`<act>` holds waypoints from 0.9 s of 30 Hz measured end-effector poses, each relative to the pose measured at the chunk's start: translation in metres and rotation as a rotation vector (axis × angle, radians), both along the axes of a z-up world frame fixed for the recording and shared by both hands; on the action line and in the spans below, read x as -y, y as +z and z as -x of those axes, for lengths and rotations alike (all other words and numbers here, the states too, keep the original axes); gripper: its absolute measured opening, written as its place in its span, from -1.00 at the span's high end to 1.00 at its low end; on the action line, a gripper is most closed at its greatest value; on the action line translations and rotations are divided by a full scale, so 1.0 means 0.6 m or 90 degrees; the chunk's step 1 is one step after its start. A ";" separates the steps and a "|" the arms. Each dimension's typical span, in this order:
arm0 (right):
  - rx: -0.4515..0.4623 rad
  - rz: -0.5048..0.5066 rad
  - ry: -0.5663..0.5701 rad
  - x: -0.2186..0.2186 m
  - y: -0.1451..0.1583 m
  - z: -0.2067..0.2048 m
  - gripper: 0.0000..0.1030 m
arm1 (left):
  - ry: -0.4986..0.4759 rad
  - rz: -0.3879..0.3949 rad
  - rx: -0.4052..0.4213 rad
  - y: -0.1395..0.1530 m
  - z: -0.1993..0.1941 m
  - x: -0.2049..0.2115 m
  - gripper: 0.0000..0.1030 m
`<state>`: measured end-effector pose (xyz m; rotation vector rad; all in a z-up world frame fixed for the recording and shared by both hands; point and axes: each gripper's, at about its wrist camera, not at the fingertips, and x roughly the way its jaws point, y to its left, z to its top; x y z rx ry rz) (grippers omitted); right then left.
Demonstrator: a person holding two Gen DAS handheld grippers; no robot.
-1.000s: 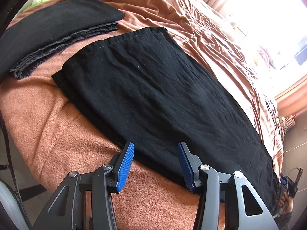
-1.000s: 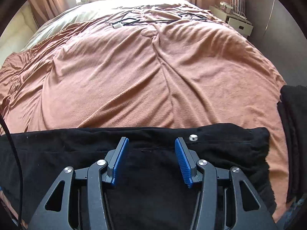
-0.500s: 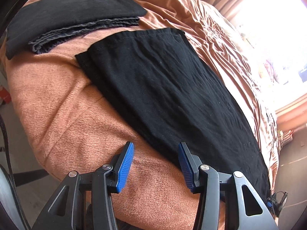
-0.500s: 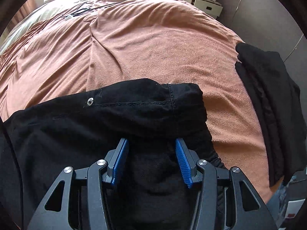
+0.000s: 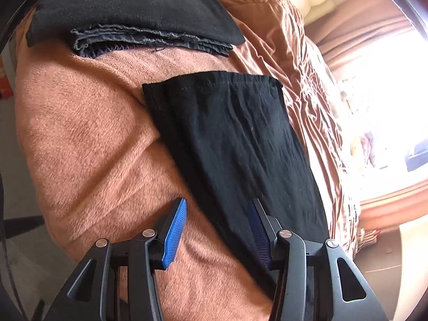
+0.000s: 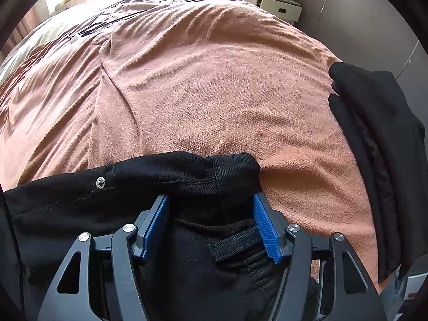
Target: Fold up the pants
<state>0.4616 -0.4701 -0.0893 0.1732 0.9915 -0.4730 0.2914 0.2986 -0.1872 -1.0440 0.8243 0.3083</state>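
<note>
Black pants (image 5: 235,144) lie flat along the near edge of a bed with a brown blanket (image 5: 88,133); the leg hems are at the far end in the left wrist view. My left gripper (image 5: 218,230) is open, straddling the near edge of the leg. In the right wrist view the waistband (image 6: 187,174) with its metal button (image 6: 100,182) bunches up between the blue pads. My right gripper (image 6: 211,224) is open around the waistband corner, pads not pressed together.
A stack of folded dark garments (image 5: 139,24) lies on the bed corner beyond the hems; it also shows at the right of the right wrist view (image 6: 379,155). A white nightstand (image 6: 278,5) stands past the bed. Bright window and curtains (image 5: 374,61) at right.
The left gripper has swung toward the leg hems and the bed's edge. The right gripper has moved to the waistband corner, which has bunched and lifted between its fingers.
</note>
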 end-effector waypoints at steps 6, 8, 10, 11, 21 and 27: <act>0.001 0.005 0.000 -0.019 0.029 0.017 -0.18 | 0.018 0.026 0.019 -0.010 -0.015 -0.033 0.03; 0.006 0.007 0.016 -0.033 0.040 0.032 -0.03 | 0.021 0.028 0.024 -0.012 -0.017 -0.042 0.03; 0.013 -0.001 0.029 -0.047 0.052 0.049 0.06 | 0.027 0.025 0.031 -0.011 -0.016 -0.050 0.05; 0.018 -0.005 0.034 -0.054 0.058 0.058 0.06 | 0.033 0.017 0.034 -0.011 -0.016 -0.055 0.12; 0.070 -0.011 0.111 -0.158 0.107 0.154 0.08 | 0.055 0.023 0.087 -0.015 -0.002 -0.090 0.85; 0.082 -0.021 0.186 -0.240 0.114 0.200 0.08 | 0.036 0.018 0.156 0.019 0.012 -0.088 0.86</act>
